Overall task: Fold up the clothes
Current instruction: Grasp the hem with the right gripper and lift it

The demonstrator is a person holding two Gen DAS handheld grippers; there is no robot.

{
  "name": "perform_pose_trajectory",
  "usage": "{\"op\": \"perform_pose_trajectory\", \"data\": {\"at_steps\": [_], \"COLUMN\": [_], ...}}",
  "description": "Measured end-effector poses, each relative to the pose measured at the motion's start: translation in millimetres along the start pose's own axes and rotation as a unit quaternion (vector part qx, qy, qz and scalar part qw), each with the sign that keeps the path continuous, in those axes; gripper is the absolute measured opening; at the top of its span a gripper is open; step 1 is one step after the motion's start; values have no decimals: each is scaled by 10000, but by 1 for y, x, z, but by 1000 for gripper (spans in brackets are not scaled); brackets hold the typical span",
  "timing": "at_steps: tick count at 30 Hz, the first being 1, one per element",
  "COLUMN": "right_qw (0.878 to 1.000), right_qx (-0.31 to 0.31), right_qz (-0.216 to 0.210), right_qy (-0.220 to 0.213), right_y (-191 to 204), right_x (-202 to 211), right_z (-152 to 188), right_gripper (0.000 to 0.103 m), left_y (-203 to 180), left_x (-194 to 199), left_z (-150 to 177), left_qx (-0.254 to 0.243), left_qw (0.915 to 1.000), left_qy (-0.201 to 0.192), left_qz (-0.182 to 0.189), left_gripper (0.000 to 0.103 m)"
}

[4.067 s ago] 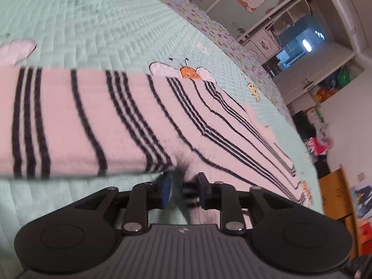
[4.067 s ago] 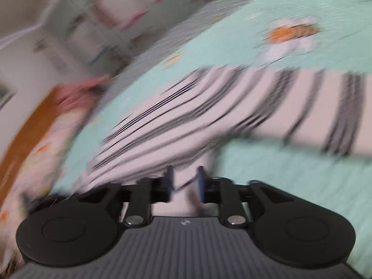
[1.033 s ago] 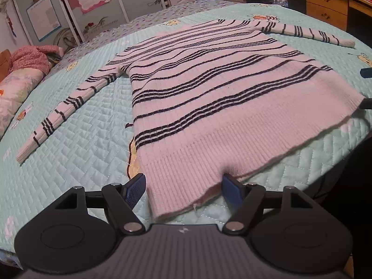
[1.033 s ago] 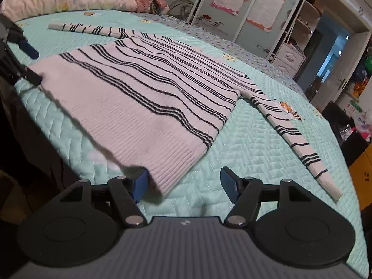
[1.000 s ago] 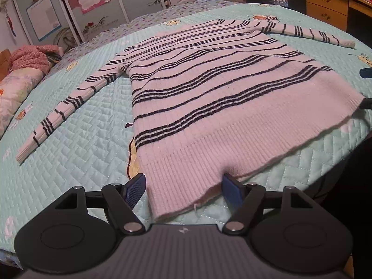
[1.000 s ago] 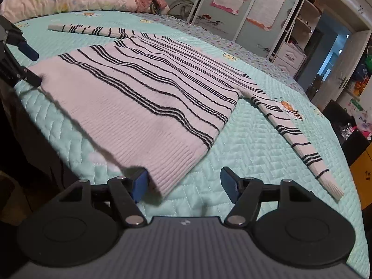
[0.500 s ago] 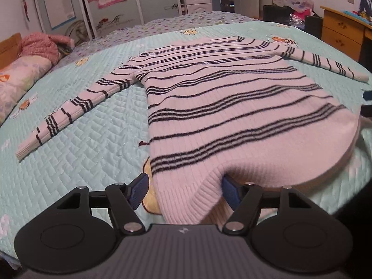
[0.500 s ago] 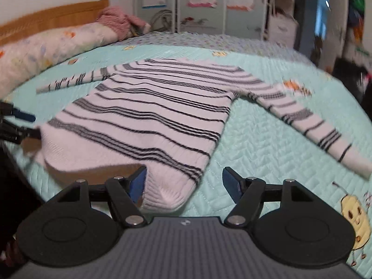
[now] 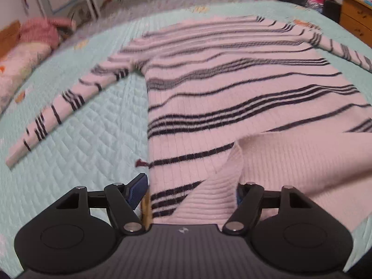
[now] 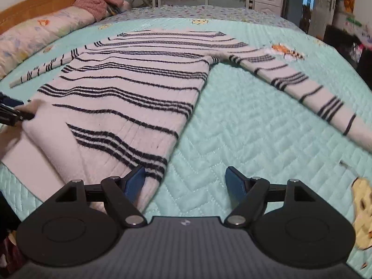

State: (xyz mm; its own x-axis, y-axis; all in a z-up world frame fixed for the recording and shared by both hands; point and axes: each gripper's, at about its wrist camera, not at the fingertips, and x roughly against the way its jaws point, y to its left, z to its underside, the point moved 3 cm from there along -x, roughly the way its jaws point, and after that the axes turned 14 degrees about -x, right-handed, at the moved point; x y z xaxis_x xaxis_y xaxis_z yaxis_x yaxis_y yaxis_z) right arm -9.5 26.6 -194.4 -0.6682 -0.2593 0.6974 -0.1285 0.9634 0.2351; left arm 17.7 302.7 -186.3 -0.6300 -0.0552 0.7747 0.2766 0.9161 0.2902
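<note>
The left gripper stands wide over the near hem of the pale pink knitted sweater with black stripes, the ribbed hem folded up between its blue pads; whether the pads press the cloth cannot be told. The right gripper has just been opening its jaws; they stand wide, the left pad against the sweater's hem corner and the rest of the gap over the mint-green quilted bedspread. The sweater lies spread on that bedspread, sleeves out to both sides. Only the right view shows the left gripper's tip at the far hem corner, and the wooden headboard beyond the sweater; only the left view shows the turned-over ribbing up close. Half a second earlier the hem was merely bulging; now it lies doubled back over the lowest stripes.
</note>
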Motion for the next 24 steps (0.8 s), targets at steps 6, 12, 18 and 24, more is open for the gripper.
{"op": "perform_pose_trajectory", "data": {"at_steps": [6,12,18,24], "right_qw": [9979,9918,9976,9979], "right_qx": [-518,-719,-113,354], "right_qz": [-184,-847,-508,-302], "right_qy": [-351,-627,-450,-456], "right_y": [-14,0,30,43], "right_x": [36,86,79,66], "right_z": [3,24,56,60], "right_gripper": [77,78,80,80], "left_y": [9,-1,-15,-13], "left_x": [16,33,36,26], "left_z": [10,12,11,4], "left_qx": [449,223,-159,-148], "left_qw": [9989,9995,9998,9998], "left_qy": [-107,-145,-140,-122], "left_qz": [-23,-187,-45,-79], "left_gripper": [74,74,74,74]}}
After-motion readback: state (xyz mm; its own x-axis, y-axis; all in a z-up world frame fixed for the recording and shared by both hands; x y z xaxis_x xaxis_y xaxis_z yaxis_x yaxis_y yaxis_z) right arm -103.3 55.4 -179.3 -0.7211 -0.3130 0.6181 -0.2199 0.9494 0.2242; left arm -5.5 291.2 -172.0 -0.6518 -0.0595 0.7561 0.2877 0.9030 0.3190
